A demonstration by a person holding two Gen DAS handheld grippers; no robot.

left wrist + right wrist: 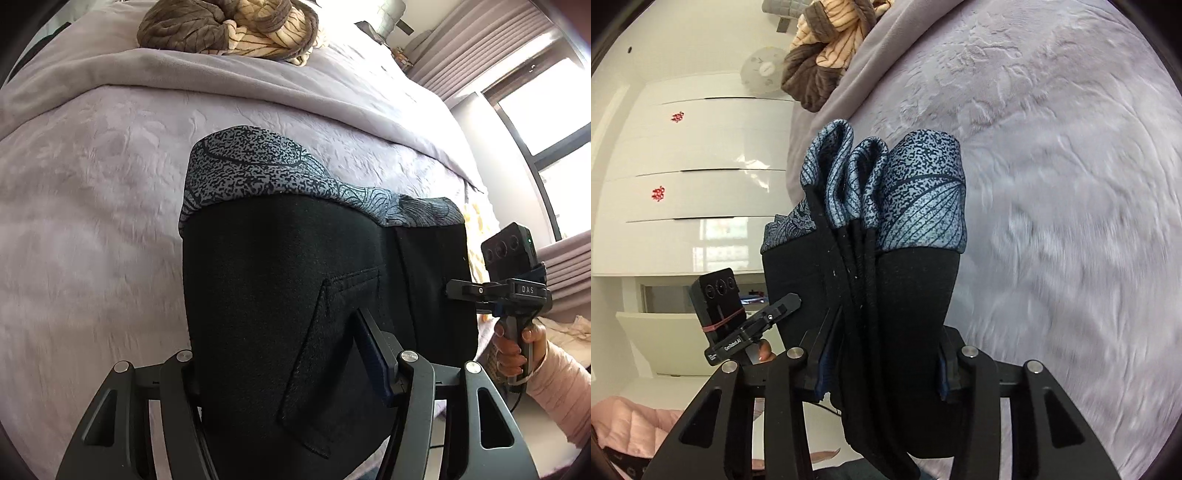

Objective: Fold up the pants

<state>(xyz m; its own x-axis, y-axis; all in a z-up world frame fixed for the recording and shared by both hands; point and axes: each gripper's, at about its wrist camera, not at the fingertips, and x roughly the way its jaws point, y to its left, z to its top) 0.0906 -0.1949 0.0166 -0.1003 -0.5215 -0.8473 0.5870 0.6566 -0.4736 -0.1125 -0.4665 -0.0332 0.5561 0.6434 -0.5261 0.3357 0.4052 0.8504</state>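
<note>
My left claw (pixel 284 354) and right claw (pixel 882 362) both clamp the black pants (pixel 295 277), patterned cuffs (pixel 923 192) at twelve o'clock.

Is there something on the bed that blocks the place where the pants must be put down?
Nothing visible does. Both tools already grip the black pants, lifted over the lilac bed cover, and the cover below and beyond them is bare. The crumpled brown and cream blanket lies far off, near the bed's other end.
</note>
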